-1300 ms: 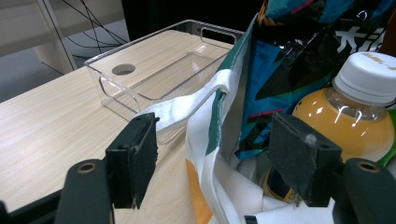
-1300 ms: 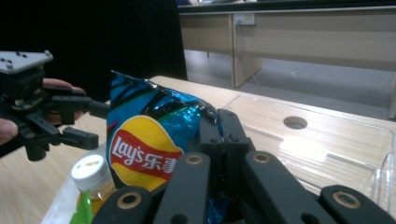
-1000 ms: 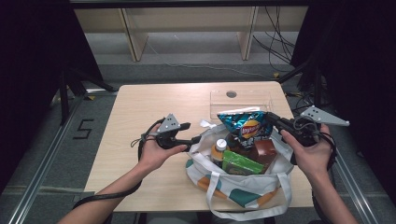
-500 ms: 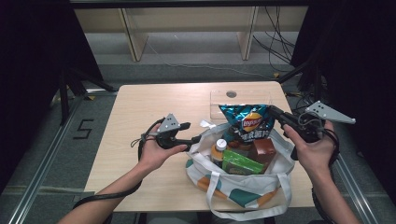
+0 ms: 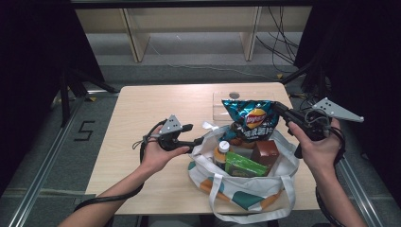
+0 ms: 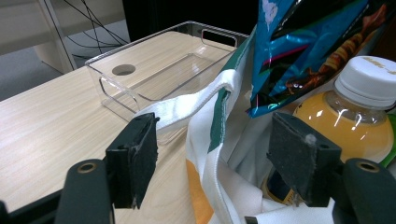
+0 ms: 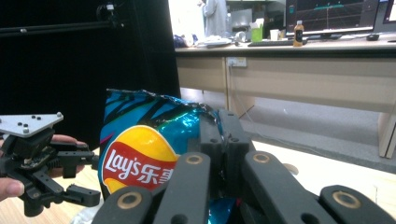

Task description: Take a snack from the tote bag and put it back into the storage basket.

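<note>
At about 9 o'clock of the tote bag [image 5: 246,189], the left tool [image 5: 197,141] stands with its jaws wide, straddling the bag's white rim without pinching it. The bag sits on the surface [image 5: 156,109], a juice bottle [image 5: 221,152] inside. At 1 o'clock, the right tool [image 5: 279,109] is clamped on the chip bag [image 5: 250,120], held upright over the tote.
</note>
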